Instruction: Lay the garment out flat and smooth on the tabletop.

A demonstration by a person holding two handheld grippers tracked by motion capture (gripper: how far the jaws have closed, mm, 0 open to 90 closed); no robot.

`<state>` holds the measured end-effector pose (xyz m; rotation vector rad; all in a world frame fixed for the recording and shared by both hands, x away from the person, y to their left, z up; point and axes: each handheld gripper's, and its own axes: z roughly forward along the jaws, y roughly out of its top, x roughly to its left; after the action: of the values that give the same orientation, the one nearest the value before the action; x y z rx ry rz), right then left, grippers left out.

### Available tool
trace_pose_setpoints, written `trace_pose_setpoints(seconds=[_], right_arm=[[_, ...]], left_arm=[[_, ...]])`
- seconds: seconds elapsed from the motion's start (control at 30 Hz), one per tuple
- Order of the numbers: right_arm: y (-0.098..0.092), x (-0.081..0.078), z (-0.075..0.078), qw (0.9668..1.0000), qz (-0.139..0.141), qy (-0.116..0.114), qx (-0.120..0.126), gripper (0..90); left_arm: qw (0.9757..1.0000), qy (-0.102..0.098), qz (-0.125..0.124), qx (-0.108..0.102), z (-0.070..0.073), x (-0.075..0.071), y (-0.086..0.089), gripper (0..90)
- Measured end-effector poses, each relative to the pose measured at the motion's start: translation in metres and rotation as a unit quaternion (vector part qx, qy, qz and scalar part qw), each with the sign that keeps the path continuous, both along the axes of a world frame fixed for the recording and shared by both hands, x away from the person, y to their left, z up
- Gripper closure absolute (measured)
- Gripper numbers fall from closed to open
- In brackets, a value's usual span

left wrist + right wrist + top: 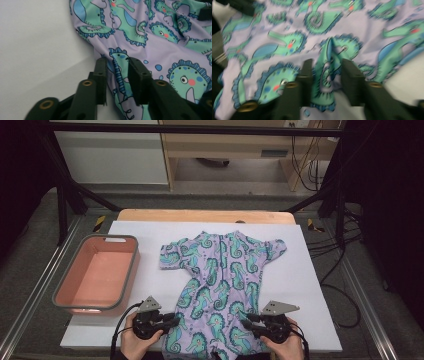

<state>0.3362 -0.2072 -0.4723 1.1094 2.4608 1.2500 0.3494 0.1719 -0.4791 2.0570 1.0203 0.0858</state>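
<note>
White sheeting (pixel 310 285) covers the wooden table (pixel 200 215) in front of me, with a dark metal frame and loose cables around it and pale cabinets beyond. To my left on the sheet sits a pink bin with a grey rim (pixel 131 270), well apart from my hands.

Spread flat across the middle is the lilac seahorse-print romper (pixel 220 275), neck end away from me, short sleeves out to either side, legs toward me. Nothing lies between my grippers and the cloth.

My left gripper (pixel 172 321) points in at the romper's left leg edge. In the left gripper view its jaws stand a little apart with a strip of the romper (pixel 117 72) between them; the cloth lies between the pads rather than being squeezed, so I read that grip as loosened.

My right gripper (pixel 245 322) comes in at the right leg edge. The right gripper view is blurred, but a raised fold of the romper (pixel 325 72) stands between the two jaws, which sit narrowly apart. Whether the pads press on that fold I cannot tell from the blur.
</note>
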Motion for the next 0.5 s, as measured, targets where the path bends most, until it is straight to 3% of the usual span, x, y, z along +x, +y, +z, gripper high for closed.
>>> trace_pose_setpoints(seconds=[0.03, 0.1, 0.13, 0.17, 0.2, 0.3, 0.33, 0.4, 0.5], right_arm=[[-0.002, -0.003, 0.001, 0.9996, 0.012, 0.024, -0.006, 88.1], [-0.004, -0.006, 0.002, 0.9993, 0.012, 0.034, -0.011, 88.6], [-0.010, -0.017, 0.006, 0.9984, 0.007, 0.053, -0.017, 89.0], [-0.010, -0.017, 0.006, 0.9984, 0.007, 0.053, -0.017, 89.0], [-0.018, -0.030, 0.008, 0.9972, 0.006, 0.074, -0.009, 89.1], [-0.027, -0.044, 0.008, 0.9954, -0.001, 0.096, 0.000, 88.3], [-0.029, -0.046, 0.007, 0.9953, -0.008, 0.096, 0.004, 85.4], [-0.030, -0.044, 0.005, 0.9962, -0.032, 0.080, 0.011, 68.5], [-0.029, -0.033, 0.006, 0.9979, -0.060, 0.024, 0.007, 47.5]], left_arm=[[1.0000, 0.003, -0.006, 0.004, 0.000, -0.001, 0.000, 84.9], [0.9999, 0.003, -0.010, 0.004, 0.001, -0.004, 0.000, 86.4], [0.9999, 0.005, -0.014, -0.001, 0.003, -0.006, -0.001, 87.4], [0.9999, 0.005, -0.014, -0.001, 0.003, -0.006, -0.001, 87.5], [0.9998, 0.007, -0.016, -0.003, 0.004, -0.008, -0.001, 87.5], [0.9995, 0.014, -0.027, -0.007, 0.003, -0.014, -0.003, 87.5], [0.9995, 0.011, -0.029, -0.007, 0.003, -0.016, -0.004, 87.2], [0.9996, -0.001, -0.028, -0.006, 0.004, -0.017, -0.005, 82.8], [0.9998, -0.010, -0.020, -0.004, 0.005, -0.013, -0.006, 70.9]])
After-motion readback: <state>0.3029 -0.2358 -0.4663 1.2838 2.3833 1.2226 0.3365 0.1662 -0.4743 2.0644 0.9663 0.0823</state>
